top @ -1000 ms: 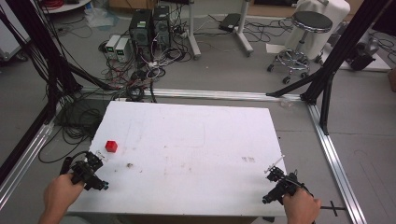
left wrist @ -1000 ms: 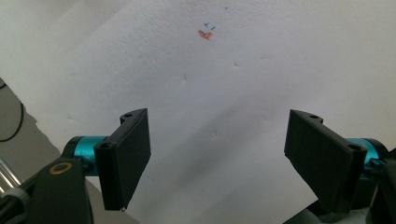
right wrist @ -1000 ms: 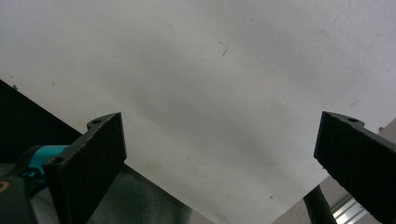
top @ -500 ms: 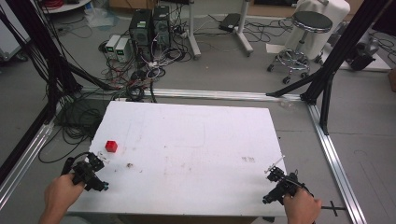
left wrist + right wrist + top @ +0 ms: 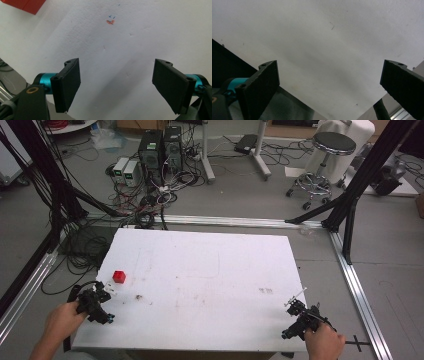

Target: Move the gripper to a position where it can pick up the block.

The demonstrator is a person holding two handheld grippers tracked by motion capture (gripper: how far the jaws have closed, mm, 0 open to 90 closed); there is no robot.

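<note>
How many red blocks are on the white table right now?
1. The red block sits near the left edge of the white table, just ahead of the left gripper. None looks hidden.

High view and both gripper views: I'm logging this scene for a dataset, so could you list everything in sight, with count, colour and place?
Table: one, white, centre, marked with faint stains.
Cube: one, red, near the table's left edge, just ahead of the left tongs.
Orange smudge: one, on the table surface ahead of the left tongs.
Stool: one, black seat on a chrome base, floor at far right.
Computer towers: two, black, floor beyond the table, amid tangled cables.
Frame rails: silver, on the floor around the table.
Left tongs: one, black jaws wide apart, at the table's near left corner, holding nothing.
Right tongs: one, black jaws wide apart, at the near right corner, holding nothing.
</note>
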